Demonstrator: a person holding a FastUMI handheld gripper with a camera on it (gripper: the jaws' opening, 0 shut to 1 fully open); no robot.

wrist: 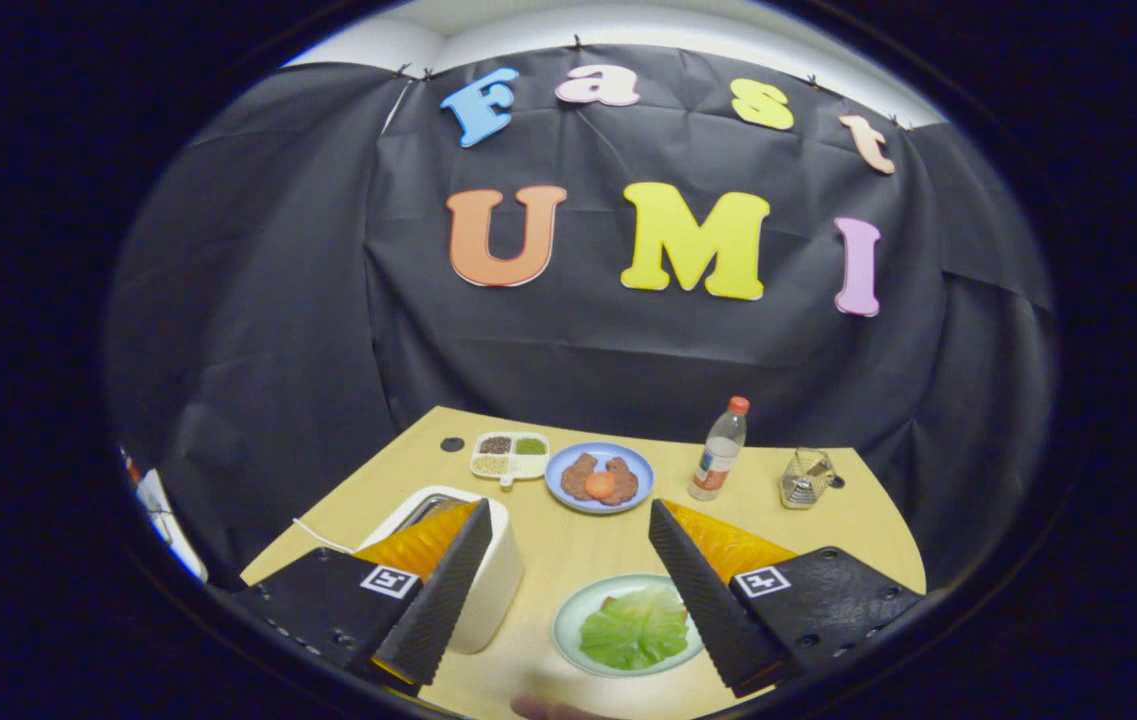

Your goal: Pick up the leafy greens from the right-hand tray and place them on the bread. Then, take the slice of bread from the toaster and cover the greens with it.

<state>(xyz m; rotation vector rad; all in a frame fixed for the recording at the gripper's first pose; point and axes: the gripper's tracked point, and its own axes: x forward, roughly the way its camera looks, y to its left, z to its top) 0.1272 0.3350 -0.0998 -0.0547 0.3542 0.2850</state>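
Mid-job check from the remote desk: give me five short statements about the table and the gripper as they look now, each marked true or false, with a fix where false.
1. The gripper is open, holding nothing. True.
2. The lettuce leaf lies on a pale green plate between the fingers. True.
3. The blue plate beyond the fingers is bare. False: it holds brown bread with a tomato slice on top.
4. The bottle has fallen over. False: it stands upright.
5. The white toaster sits behind the left finger. True.
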